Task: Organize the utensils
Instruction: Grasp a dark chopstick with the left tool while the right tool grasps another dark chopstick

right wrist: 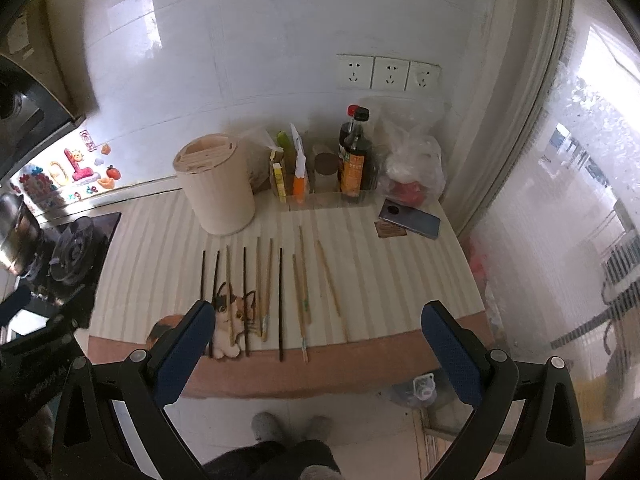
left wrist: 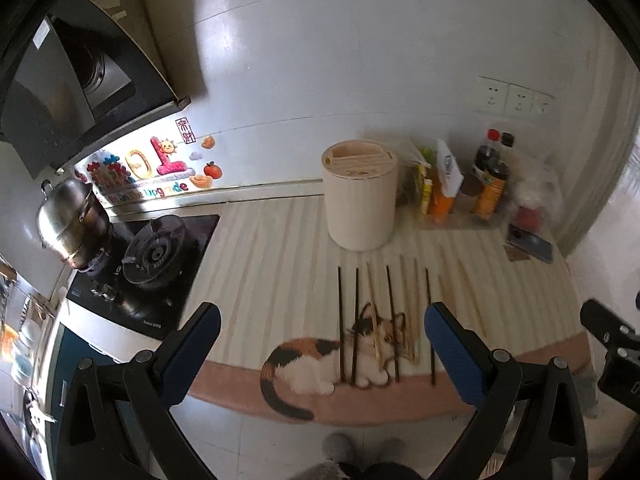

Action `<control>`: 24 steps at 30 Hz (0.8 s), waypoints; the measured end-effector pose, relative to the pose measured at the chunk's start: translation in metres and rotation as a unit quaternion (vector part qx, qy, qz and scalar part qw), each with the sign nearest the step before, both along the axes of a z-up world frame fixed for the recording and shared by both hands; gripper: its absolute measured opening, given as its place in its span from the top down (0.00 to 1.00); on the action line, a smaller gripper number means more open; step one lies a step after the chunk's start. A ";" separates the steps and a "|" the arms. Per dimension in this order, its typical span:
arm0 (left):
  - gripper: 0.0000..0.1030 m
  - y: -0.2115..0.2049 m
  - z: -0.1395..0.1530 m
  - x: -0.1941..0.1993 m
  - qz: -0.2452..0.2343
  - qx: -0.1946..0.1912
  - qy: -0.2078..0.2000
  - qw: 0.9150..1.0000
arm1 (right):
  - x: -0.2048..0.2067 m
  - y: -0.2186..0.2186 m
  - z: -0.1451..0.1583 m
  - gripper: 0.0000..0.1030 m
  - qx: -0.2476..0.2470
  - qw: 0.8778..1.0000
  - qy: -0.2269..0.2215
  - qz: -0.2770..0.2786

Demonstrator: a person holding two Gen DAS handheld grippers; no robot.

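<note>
Several dark chopsticks (right wrist: 281, 304) and several pale wooden chopsticks (right wrist: 330, 280) lie side by side on a striped mat (right wrist: 380, 264) with a cat picture. They also show in the left wrist view (left wrist: 392, 320). A cream round utensil holder (right wrist: 216, 184) with a slotted top stands behind them; it also shows in the left wrist view (left wrist: 360, 194). My left gripper (left wrist: 322, 340) is open and empty, above the mat's front edge. My right gripper (right wrist: 318, 340) is open and empty, above the front edge too.
Sauce bottles (right wrist: 354, 156) and packets stand at the back right beside a plastic bag (right wrist: 412, 168). A phone (right wrist: 410, 218) lies at the right. A gas hob (left wrist: 156, 256) with a steel pot (left wrist: 72, 220) is to the left. Wall sockets (right wrist: 386, 74) are above.
</note>
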State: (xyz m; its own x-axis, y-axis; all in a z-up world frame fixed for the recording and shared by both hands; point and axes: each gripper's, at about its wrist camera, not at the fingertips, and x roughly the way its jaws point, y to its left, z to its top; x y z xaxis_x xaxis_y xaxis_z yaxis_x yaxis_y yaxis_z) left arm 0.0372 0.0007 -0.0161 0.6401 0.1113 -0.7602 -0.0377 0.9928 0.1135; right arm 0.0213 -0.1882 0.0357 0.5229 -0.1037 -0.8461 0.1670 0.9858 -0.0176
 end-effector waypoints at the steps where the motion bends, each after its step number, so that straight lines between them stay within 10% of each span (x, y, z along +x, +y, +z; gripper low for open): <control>1: 0.00 0.001 -0.007 0.005 0.005 -0.002 -0.003 1.000 | 0.007 -0.003 -0.011 0.00 0.000 1.000 0.002 -0.001; 16: 0.01 0.034 -0.181 0.113 0.047 0.018 0.159 0.986 | 0.103 -0.004 -0.210 0.45 0.063 0.988 0.138 0.020; 24: 0.32 0.046 -0.271 0.155 0.019 -0.032 0.272 0.962 | 0.155 0.026 -0.297 0.58 0.063 0.976 0.209 0.019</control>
State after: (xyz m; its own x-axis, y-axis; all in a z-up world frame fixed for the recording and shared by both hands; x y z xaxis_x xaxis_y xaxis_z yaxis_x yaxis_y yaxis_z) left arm 0.1924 0.0466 -0.2874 0.1422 0.0679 -0.9875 -0.0258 0.9976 0.0648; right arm 0.1765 -0.1625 -0.2610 0.1313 0.0274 -0.9910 0.1342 0.9899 0.0451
